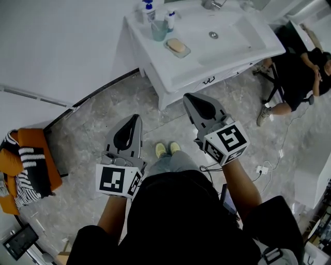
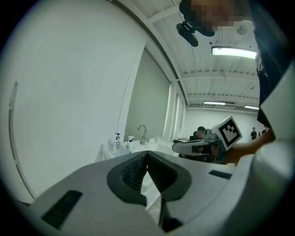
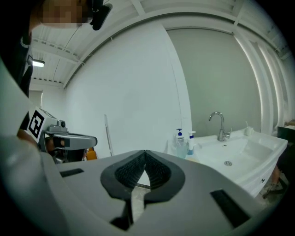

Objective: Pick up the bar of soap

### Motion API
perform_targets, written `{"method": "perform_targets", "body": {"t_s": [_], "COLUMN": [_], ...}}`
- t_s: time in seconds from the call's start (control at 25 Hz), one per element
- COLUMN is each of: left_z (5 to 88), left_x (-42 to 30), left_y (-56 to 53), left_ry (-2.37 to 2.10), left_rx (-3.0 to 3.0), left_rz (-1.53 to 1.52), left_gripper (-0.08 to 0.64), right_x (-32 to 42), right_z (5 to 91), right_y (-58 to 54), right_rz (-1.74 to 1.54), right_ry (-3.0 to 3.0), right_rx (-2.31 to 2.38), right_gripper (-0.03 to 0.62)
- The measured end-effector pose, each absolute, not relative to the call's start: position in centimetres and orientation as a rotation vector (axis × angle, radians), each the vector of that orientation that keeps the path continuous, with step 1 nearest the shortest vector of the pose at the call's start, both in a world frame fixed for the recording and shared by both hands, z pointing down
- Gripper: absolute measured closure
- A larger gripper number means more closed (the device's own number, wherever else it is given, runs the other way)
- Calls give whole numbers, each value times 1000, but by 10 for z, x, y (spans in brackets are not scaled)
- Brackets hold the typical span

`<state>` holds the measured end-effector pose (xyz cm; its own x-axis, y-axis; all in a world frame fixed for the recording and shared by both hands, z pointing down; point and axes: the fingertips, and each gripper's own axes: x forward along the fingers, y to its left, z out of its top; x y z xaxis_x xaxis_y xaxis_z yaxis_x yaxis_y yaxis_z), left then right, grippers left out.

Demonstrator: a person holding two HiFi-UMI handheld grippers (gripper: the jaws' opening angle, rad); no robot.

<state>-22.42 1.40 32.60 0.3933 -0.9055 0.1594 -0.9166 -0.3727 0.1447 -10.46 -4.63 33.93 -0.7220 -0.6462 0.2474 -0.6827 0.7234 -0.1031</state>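
The left gripper [image 1: 136,118], a grey two-jaw tool with black ribbed pads, is clenched, its jaws pressed together at the tips with nothing between them; the right gripper [image 1: 187,97], of the same make, is likewise clamped tight on nothing; each carries a white cube with black square markers at its rear, and both are held out level in front of the person, side by side and apart; the right gripper reaches further toward the basin than the left; below and between them show the person's yellow shoes [image 1: 168,149] on a grey marbled floor [image 1: 93,134].

Beyond the jaw tips stands the white rectangular washbasin [image 1: 258,39] on its white cabinet, set against a plain white wall; neither gripper touches it; the pale peach bar of soap [image 1: 176,45] lies in a shallow greenish glass dish [image 1: 185,52] on the basin's left ledge, well apart from both grippers; just behind the dish stand a clear bluish tumbler [image 1: 159,30] and two white bottles with blue tops [image 1: 149,10]; a chrome tap [image 3: 217,124] rises at the back of the bowl, and a round metal drain [image 1: 213,35] sits in the bowl's floor.

Far left on the floor is an orange seat [image 1: 32,142] draped with black-and-white striped cloth [image 1: 32,160]; at the far right a person in black [image 1: 297,72] sits beside the basin.
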Motion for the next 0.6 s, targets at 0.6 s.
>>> {"method": "perform_targets", "body": {"t_s": [0.6], "left_z": [324], "left_x": [-220], "left_y": [-14], "left_ry": [-1638], "left_rx": [2433], "left_rz": [79], "left_gripper": [551], "right_x": [-89], "right_z": [339], "right_y": [-80], "right_rz": [249], "right_ry": [-2708], "right_rx": [1085], "right_gripper": [583]}}
